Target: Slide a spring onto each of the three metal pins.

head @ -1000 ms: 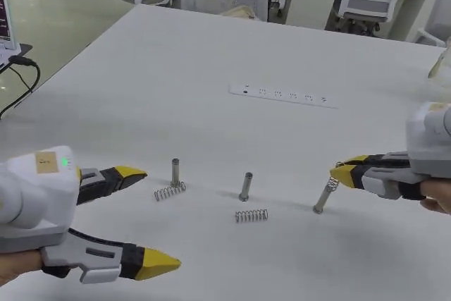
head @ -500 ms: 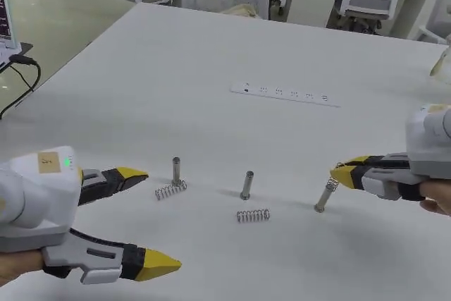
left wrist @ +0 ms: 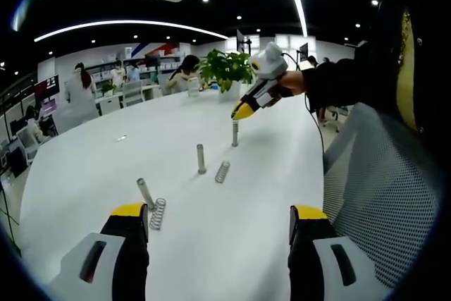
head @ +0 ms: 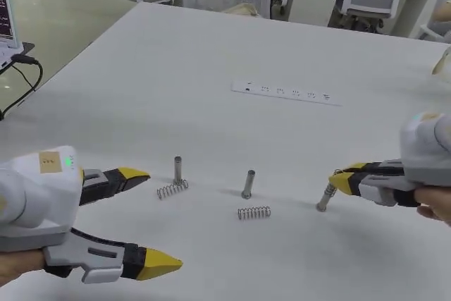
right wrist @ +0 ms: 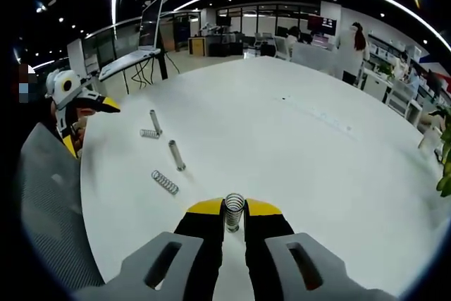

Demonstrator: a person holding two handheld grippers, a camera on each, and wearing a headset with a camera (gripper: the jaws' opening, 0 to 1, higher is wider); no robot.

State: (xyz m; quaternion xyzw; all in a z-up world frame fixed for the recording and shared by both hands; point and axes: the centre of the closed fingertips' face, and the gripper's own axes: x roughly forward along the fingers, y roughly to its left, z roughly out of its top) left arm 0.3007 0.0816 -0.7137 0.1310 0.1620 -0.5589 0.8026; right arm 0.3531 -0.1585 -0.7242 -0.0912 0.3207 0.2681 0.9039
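One spring (right wrist: 234,206) is pinched in the jaws of my right gripper (head: 340,178), right at the head of the right pin (head: 325,198). That pin leans toward one o'clock, so I reckon the coil's axis must match that tilt before it slides down. My left gripper (head: 151,219) hangs wide open, with the left pin (head: 177,169) and a loose spring (head: 172,189) at its one o'clock, and a second loose spring (head: 254,212) at five o'clock of the middle pin (head: 248,183).

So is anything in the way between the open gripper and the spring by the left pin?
Nothing visible. Just bare table lies between the left gripper and that spring; its pin stands right beside it.
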